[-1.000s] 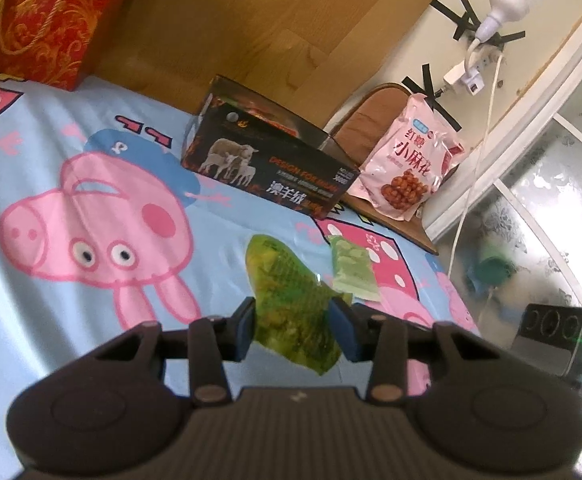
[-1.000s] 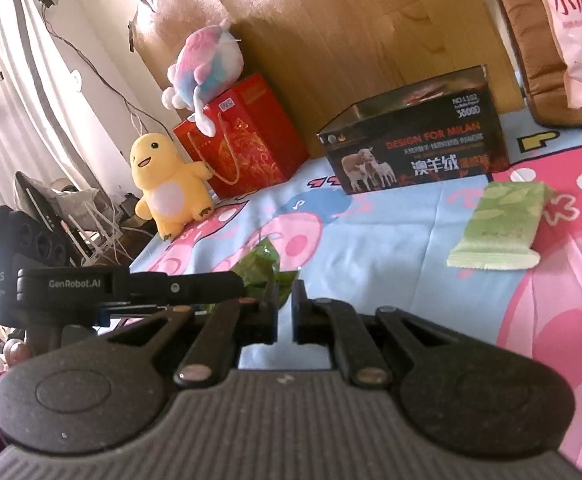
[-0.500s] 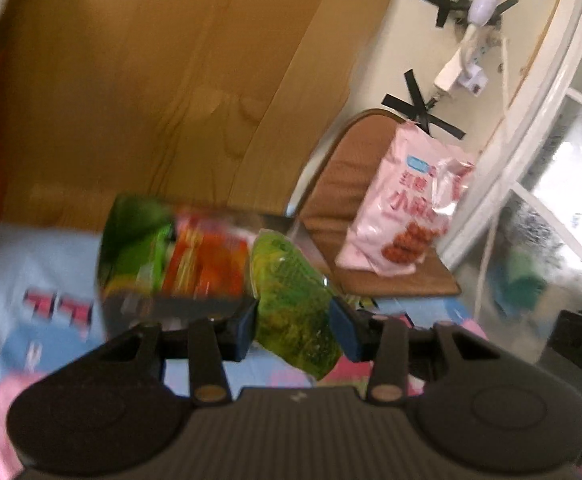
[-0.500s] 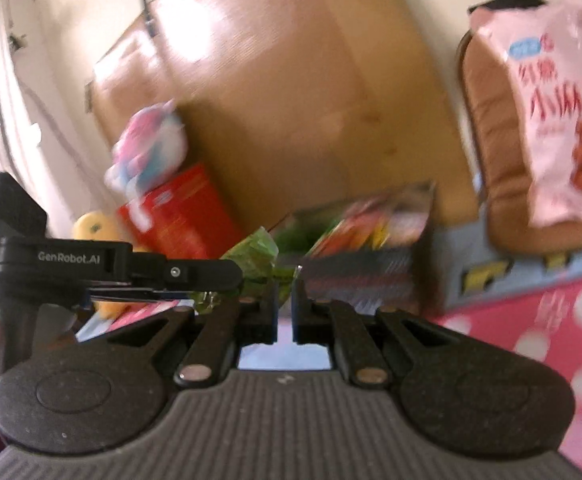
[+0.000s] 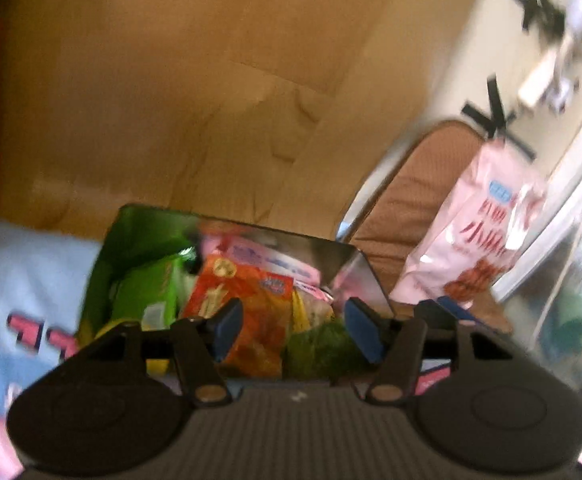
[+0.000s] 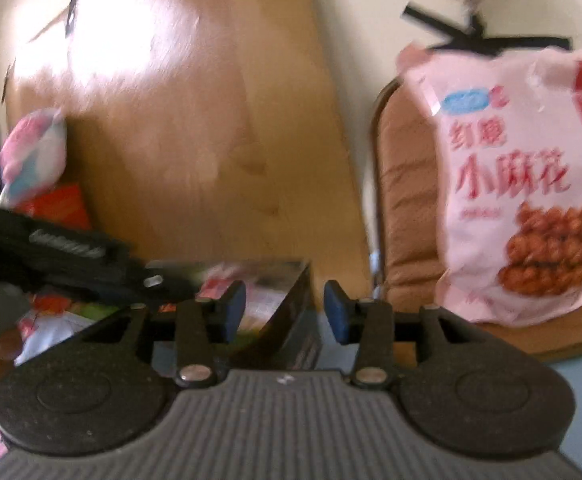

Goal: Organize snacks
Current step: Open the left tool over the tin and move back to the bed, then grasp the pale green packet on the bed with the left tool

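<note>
We're over the open box at the far wall, packed with snacks. Our left gripper hangs spread wide; the green packet lies inside. Our right gripper gapes empty near the box's right corner.

Wooden board leaning behind at 12 o'clock, brown cushion at 2 o'clock, black tape crosses on the cream wall, pink-and-blue plush toy above a red bag at 9 o'clock, blue cartoon bedsheet below.
</note>
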